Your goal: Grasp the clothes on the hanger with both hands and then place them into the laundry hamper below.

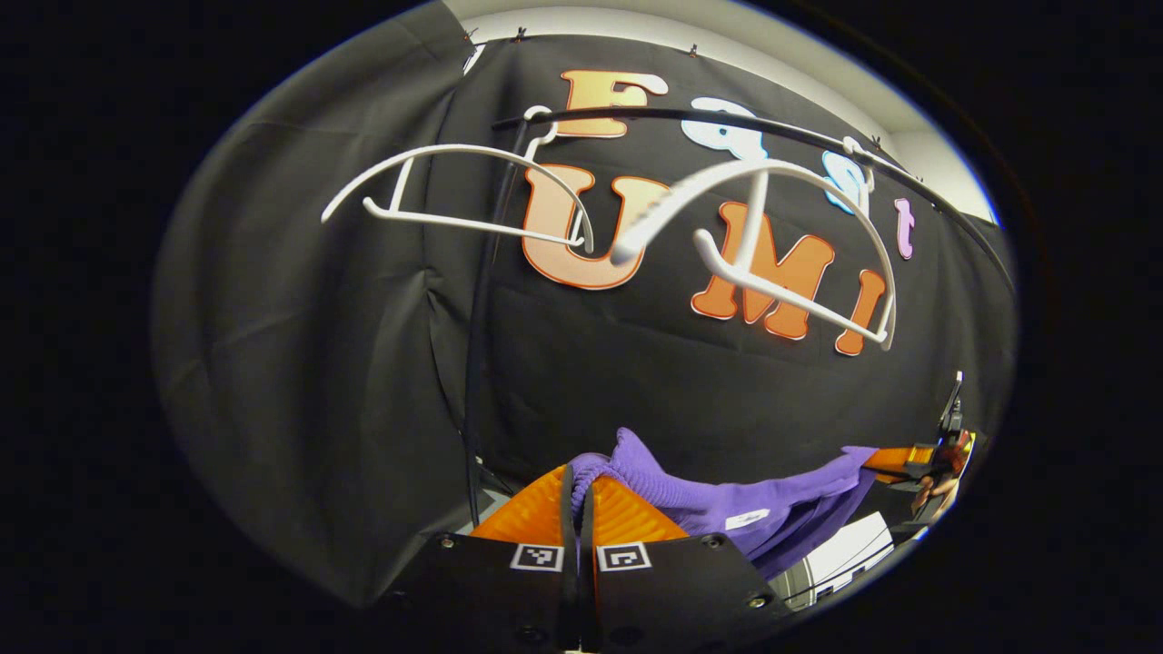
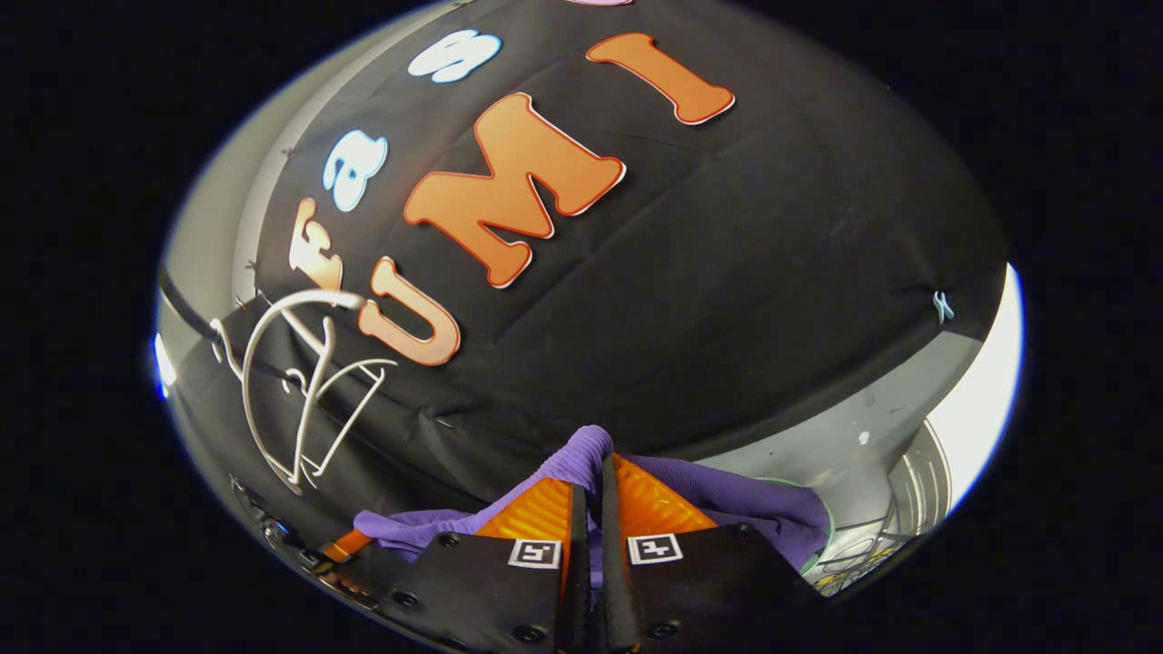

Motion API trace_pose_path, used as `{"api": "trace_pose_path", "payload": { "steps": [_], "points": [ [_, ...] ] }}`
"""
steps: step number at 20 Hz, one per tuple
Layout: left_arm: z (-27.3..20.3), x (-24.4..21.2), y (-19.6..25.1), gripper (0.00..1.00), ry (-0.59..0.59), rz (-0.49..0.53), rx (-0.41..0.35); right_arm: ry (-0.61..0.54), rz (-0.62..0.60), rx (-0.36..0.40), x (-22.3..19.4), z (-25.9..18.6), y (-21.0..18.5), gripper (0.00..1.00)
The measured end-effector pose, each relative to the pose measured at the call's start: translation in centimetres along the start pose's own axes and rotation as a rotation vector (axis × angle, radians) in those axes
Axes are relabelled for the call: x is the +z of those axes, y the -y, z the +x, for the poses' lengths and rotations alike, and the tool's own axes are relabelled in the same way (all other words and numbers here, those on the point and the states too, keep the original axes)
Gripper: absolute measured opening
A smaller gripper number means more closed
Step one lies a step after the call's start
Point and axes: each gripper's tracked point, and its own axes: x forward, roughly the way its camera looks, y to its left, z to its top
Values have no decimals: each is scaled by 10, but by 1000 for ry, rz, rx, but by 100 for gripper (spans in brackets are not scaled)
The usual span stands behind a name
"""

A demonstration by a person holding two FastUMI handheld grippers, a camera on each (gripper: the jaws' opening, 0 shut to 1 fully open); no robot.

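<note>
Both claws, left claw (image 1: 578,495) and right claw (image 2: 592,472), pinch the purple shirt (image 1: 727,504) below the hangers (image 1: 772,236); next, lower it into the hamper.

Each hand-held gripper (image 1: 578,509) (image 2: 592,504) has a black body studded with round screws (image 1: 712,541) — one square black-and-white marker (image 1: 537,557) sits on each ribbed finger's base.

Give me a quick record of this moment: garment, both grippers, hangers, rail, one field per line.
garment: purple knitted garment, off the hangers, stretched between both grippers
left gripper: shut on a bunched fold of the garment
right gripper: shut on another fold of the garment
hangers: two white plastic hangers, bare, hooked on the rail
rail: thin dark curved rail, above the garment
</note>
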Motion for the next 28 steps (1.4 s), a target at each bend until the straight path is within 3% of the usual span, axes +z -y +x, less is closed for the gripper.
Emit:
{"api": "trace_pose_path", "payload": {
  "steps": [6, 12, 21, 28],
  "points": [
    [7, -43, 63, 0, -83, -17, -91, -46, -105, -40, -57, -11, -9, 13],
    [2, -67, 138, 0, -124, 6, -201, -28, -188, -72, -80, -34, -21, 14],
    [5, -67, 254, 0, -125, 85, -362, 59, -246, -135, -66, -67, -43, 14],
    [24, -88, 276, 0, -159, 96, -364, 82, -323, -211, -56, -61, -9, 13]
  ]
}}
